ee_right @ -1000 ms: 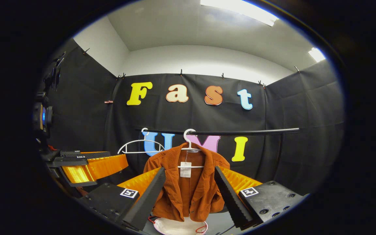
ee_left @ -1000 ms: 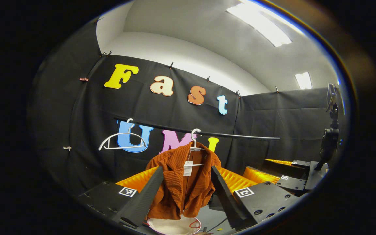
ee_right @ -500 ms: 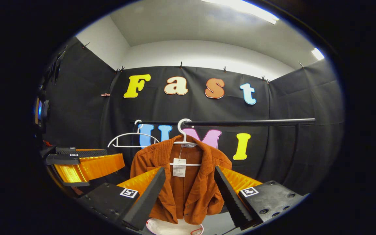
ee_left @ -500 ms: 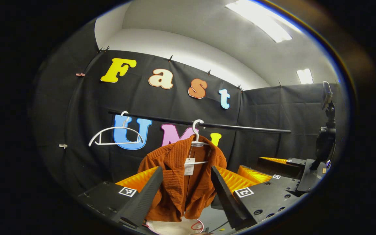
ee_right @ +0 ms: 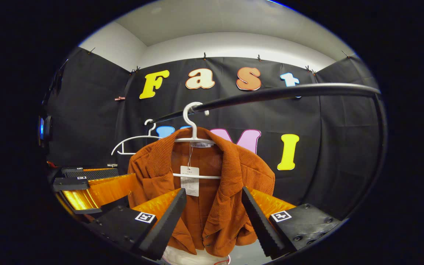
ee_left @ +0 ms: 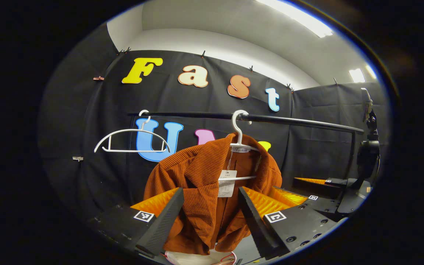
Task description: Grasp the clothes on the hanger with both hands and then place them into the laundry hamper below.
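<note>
Both claws have moved in toward the rail since a second ago: the orange jacket (ee_left: 204, 184) now looms larger in the left gripper view and in the right gripper view (ee_right: 212, 191), and the black rail (ee_right: 271, 94) sweeps much higher and closer across the right one. The jacket hangs on its white hanger (ee_right: 193, 136) from the rail (ee_left: 256, 118), beside an empty hanger (ee_left: 131, 138), with the pale hamper (ee_left: 197, 257) just showing beneath its hem. The left claw (ee_left: 208, 224) is spread wide with the jacket's lower front framed between its fingers, not touching; the right claw (ee_right: 212, 224) is likewise parted around the cloth, gripping nothing. The approach looks nearly finished, so closing on the fabric at each side is probably next.
</note>
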### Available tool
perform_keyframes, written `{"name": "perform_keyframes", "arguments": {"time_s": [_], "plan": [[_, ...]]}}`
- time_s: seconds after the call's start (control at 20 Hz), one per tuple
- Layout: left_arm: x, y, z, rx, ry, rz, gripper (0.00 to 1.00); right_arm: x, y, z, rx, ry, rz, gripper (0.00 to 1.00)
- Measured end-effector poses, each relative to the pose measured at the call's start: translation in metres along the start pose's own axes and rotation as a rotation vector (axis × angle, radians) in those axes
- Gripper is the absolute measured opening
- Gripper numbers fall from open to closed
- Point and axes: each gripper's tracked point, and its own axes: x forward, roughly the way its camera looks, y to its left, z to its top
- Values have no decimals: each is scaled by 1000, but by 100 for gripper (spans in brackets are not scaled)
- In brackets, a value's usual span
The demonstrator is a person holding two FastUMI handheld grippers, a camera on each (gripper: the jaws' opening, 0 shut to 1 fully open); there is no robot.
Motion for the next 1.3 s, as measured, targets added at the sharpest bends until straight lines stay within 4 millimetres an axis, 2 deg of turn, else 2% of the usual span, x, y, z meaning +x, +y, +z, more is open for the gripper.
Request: {"name": "perform_keyframes", "arguments": {"time_s": [0.15,0.25,0.5,0.9,1.1,1.2,1.25,1.3], "plan": [[24,2,-23,-8,45,41,93,26,-13,-34,17,60,2,100],[37,4,-38,-18,80,67,94,40,-15,-54,32,106,23,98],[59,14,-57,-2,111,146,93,67,-19,-79,59,159,57,98],[87,18,-74,-14,127,208,93,87,-17,-99,142,214,102,99],[98,20,-80,-17,133,231,90,105,-20,-103,148,214,108,98],[105,24,-79,-19,127,243,86,111,-24,-103,148,212,123,93],[109,24,-82,-25,141,234,83,114,-28,-104,144,213,126,86],[112,22,-86,-29,162,224,70,118,-35,-102,145,204,130,78]]}}
